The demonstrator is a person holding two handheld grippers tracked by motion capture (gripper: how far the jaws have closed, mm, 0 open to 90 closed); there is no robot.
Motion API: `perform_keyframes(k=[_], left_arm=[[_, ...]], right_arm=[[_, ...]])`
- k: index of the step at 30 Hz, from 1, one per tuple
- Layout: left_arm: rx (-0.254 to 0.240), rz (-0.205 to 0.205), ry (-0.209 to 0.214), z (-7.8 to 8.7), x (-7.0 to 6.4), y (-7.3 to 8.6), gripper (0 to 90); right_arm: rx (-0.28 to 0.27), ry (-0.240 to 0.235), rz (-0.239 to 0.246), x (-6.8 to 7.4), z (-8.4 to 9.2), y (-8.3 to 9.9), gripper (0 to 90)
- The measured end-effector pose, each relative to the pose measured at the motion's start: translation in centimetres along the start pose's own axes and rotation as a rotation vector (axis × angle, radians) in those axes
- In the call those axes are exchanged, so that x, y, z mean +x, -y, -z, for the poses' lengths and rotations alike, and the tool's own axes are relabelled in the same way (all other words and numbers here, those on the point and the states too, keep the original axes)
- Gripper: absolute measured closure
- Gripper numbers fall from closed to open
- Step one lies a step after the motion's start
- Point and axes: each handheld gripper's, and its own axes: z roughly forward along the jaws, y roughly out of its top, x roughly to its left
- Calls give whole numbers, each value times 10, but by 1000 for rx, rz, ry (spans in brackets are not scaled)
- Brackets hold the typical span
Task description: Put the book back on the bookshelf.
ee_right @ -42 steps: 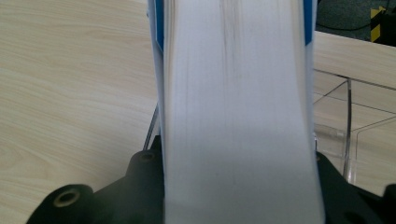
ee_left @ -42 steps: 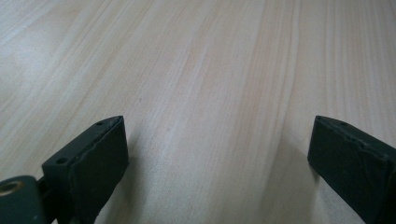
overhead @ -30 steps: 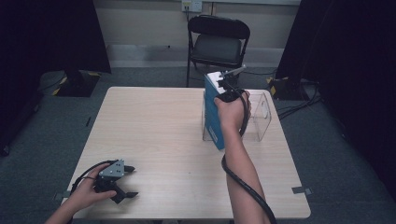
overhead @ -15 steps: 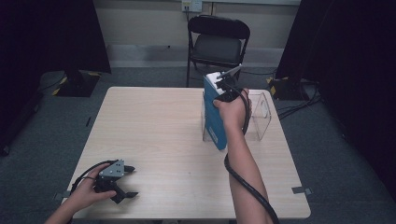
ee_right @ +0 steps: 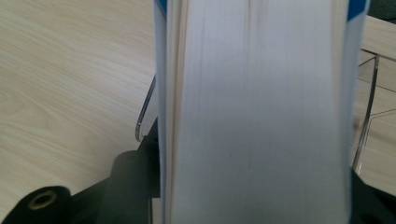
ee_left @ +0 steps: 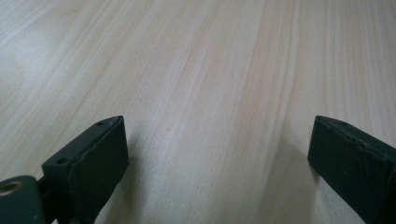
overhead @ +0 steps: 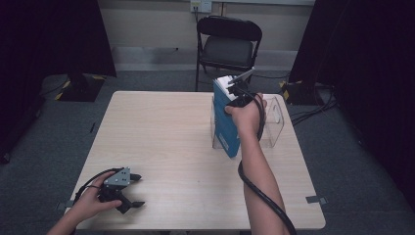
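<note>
Book: blue-covered book (overhead: 226,123) stood upright at right of center, long axis vertical, in the clear holder (overhead: 273,128).
Right gripper (overhead: 238,92): jaws had just been opening, book between them.
Left gripper (overhead: 128,190): wide open, empty.

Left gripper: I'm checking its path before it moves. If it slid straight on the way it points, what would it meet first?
Likely nothing: the left gripper is open over bare table, and its way looks free as far as shown.

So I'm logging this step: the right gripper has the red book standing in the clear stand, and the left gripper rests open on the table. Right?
Not quite: the book is blue, as the high view shows. The rest holds: the right gripper has it in the clear stand, its jaws just opening, and the left gripper rests open on the table.
</note>
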Motion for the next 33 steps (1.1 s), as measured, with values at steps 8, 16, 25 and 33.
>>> perform_keyframes(k=[8,16,25,33], left_arm=[[0,-1,0,0,0,0,47],[1,1,-2,0,0,0,48],[0,2,-2,0,0,0,46],[2,5,2,0,-1,0,39]], right_arm=[[22,11,6,2,0,2,563],[32,29,-13,3,0,2,607],[7,31,-62,1,2,4,617],[-51,46,-118,-1,9,2,617]])
